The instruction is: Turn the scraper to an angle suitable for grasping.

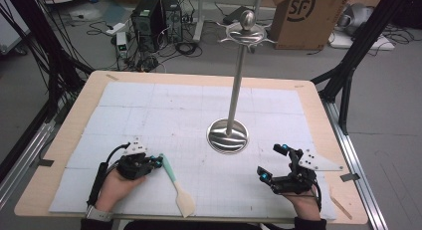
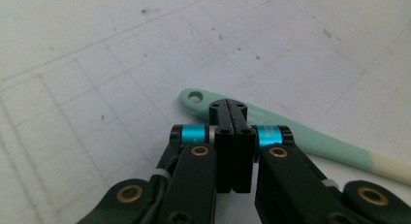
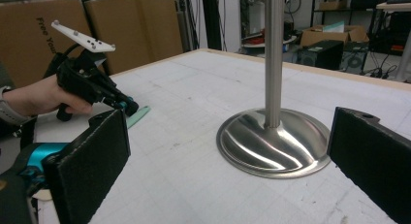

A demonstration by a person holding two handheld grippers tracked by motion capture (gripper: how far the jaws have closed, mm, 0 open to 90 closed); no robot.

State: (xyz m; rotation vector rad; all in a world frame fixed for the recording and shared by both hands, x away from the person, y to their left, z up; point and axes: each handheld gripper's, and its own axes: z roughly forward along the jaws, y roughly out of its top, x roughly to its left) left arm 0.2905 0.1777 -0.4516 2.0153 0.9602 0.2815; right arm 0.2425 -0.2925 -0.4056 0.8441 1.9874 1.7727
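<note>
The left gripper [image 2: 231, 107] has its jaws pressed together with nothing between them, their tips poised over the mint-green handle of a spatula [image 2: 310, 139], near the end with the hanging hole. The spatula [image 1: 177, 185] lies flat on the white gridded mat [image 1: 149, 115], its cream blade pointing toward the person. The right gripper [image 1: 278, 163] rests well apart, jaws spread wide and empty, facing the steel stand [image 1: 228, 135] and its round base.
</note>
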